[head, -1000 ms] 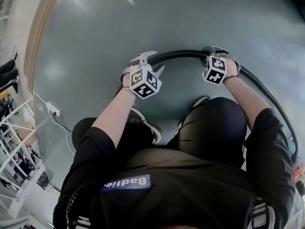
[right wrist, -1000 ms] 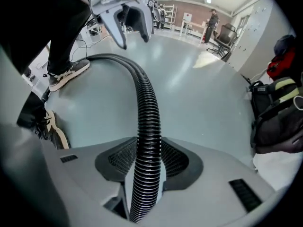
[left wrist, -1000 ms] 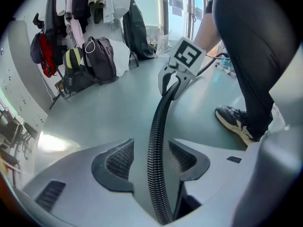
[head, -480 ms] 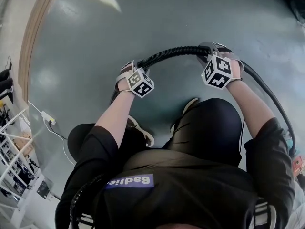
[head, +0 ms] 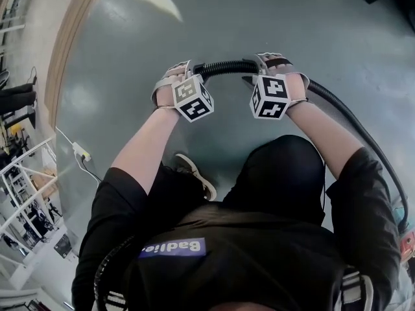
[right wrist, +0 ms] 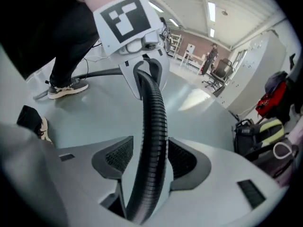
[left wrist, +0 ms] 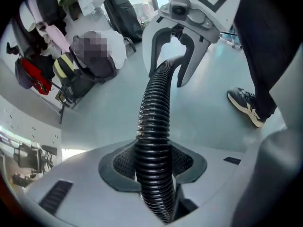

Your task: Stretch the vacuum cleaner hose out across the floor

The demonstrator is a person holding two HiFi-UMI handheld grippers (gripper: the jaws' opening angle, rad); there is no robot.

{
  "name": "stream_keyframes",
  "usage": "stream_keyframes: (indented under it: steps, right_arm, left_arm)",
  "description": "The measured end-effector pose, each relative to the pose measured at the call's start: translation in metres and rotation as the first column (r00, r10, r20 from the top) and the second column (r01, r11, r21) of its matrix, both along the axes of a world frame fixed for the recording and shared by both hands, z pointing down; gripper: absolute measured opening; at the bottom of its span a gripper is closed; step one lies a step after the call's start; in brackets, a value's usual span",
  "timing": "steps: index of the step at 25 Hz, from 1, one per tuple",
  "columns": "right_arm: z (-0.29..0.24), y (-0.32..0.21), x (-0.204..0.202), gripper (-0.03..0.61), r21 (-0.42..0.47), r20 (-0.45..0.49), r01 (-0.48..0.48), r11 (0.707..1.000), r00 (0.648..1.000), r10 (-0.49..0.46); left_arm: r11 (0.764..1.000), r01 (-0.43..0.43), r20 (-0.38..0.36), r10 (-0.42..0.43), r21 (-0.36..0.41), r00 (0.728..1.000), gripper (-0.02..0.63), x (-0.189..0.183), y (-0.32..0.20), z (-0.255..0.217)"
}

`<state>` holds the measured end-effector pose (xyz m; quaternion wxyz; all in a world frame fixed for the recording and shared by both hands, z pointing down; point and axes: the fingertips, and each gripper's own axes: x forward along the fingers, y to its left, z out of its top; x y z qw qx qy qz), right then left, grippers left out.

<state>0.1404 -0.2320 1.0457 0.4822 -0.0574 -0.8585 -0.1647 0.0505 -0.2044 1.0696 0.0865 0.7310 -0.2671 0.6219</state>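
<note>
Holding the hose [head: 224,67] aloft.
Left gripper [left wrist: 152,167] just clamped onto it; right gripper [right wrist: 144,167] just opened, loose around it.

From where I stand I count one hose [head: 224,67]. Two grippers: the left gripper [head: 188,73] and the right gripper [head: 262,63]. Two cubes [head: 193,98] [head: 270,96], one on each. Two shoes [right wrist: 66,89] [right wrist: 42,127]. One power strip [head: 81,151]. One person [right wrist: 208,56] far across the hall.

White lettering on black top's blue patch [head: 172,247]; unclear.
</note>
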Motion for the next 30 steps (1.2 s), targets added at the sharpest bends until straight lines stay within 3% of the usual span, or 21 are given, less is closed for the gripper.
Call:
stream_keyframes:
  steps: [4,6,8,11,16,18,22,23,24,25,28,30]
  right_arm:
    - [-0.024,-0.025,-0.027,0.212,0.058,0.049,-0.023,0.998,0.999,0.020]
    - [-0.036,-0.040,-0.033,0.155,0.063,0.096,-0.074,0.995,0.993,0.068]
    - [-0.044,-0.057,-0.037,0.153,0.056,0.125,-0.129,0.990,0.985,0.121]
    - [-0.048,-0.081,-0.032,0.153,0.042,0.120,-0.190,0.981,0.976,0.184]
    - [-0.072,-0.114,-0.003,0.153,0.018,0.147,-0.277,0.961,0.951,0.271]
    - [-0.089,-0.133,0.006,0.155,0.036,0.163,-0.301,0.953,0.943,0.291]
    - [-0.119,-0.164,0.036,0.155,0.073,0.194,-0.340,0.937,0.927,0.321]
    - [-0.124,-0.167,0.043,0.155,0.074,0.199,-0.344,0.936,0.925,0.324]
    - [-0.126,-0.167,0.049,0.155,0.078,0.198,-0.337,0.938,0.928,0.317]
    - [-0.125,-0.166,0.052,0.155,0.083,0.190,-0.322,0.943,0.934,0.302]
    - [-0.106,-0.163,0.053,0.155,0.074,0.145,-0.265,0.962,0.957,0.252]
    - [-0.087,-0.158,0.045,0.155,0.030,0.103,-0.236,0.971,0.967,0.232]
  left_arm:
    - [0.997,-0.071,0.024,0.070,0.043,0.997,0.164,0.023,-0.028,-0.041]
    - [0.991,-0.072,0.032,0.068,0.115,0.997,0.164,0.024,-0.044,-0.058]
    - [0.975,-0.068,0.048,0.060,0.212,0.997,0.173,0.017,-0.060,-0.070]
    - [0.962,-0.022,0.052,0.008,0.271,0.999,0.250,-0.001,-0.068,-0.070]
    - [0.973,0.098,0.028,-0.106,0.210,0.994,0.273,-0.026,-0.058,-0.055]
    - [0.973,0.123,0.030,-0.131,0.193,0.991,0.316,-0.030,-0.058,-0.043]
    - [0.970,0.207,0.132,-0.223,0.128,0.966,0.328,-0.051,-0.058,-0.016]
    - [0.965,0.240,0.148,-0.254,0.110,0.956,0.319,-0.058,-0.056,-0.013]
    - [0.959,0.264,0.158,-0.277,0.099,0.948,0.248,-0.064,-0.055,-0.014]
    - [0.957,0.274,0.169,-0.286,0.095,0.943,0.219,-0.070,-0.057,-0.018]
    - [0.967,0.231,0.220,-0.250,0.110,0.943,0.118,-0.095,-0.079,-0.035]
    - [0.979,0.164,0.262,-0.192,0.123,0.946,0.092,-0.118,-0.095,-0.048]
